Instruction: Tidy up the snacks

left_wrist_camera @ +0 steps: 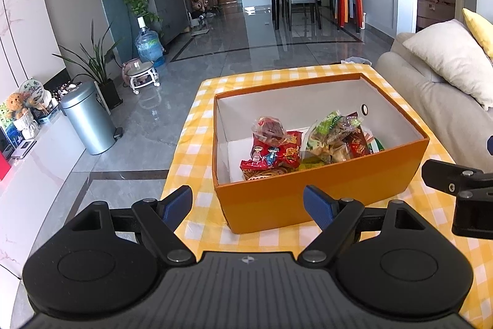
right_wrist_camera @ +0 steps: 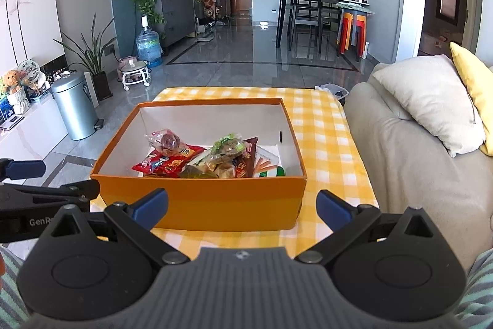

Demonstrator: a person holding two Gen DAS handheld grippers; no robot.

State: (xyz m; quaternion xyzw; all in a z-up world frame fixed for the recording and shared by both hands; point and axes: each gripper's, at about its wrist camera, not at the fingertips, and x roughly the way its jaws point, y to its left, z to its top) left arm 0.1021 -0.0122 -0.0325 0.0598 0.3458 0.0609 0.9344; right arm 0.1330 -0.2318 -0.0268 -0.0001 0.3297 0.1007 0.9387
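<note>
An open orange box point(left_wrist_camera: 308, 193) point(right_wrist_camera: 197, 199) stands on the yellow checked tablecloth point(left_wrist_camera: 197, 125) point(right_wrist_camera: 323, 131). Inside lie several snack packets: a red packet point(left_wrist_camera: 271, 154) point(right_wrist_camera: 168, 161), a clear bag with a dark snack point(left_wrist_camera: 269, 128) point(right_wrist_camera: 166, 141), green and brown packets point(left_wrist_camera: 336, 131) point(right_wrist_camera: 228, 151). My left gripper point(left_wrist_camera: 248, 205) is open and empty, just in front of the box's near left corner. My right gripper point(right_wrist_camera: 242, 207) is open and empty, in front of the box's near wall. Each gripper shows at the edge of the other's view.
A beige sofa point(right_wrist_camera: 416, 168) with cushions stands right of the table. A metal bin point(left_wrist_camera: 87, 119) point(right_wrist_camera: 75, 105), plants and a water bottle point(right_wrist_camera: 149, 47) stand on the floor to the left. A dining table with chairs point(right_wrist_camera: 308, 11) is far back.
</note>
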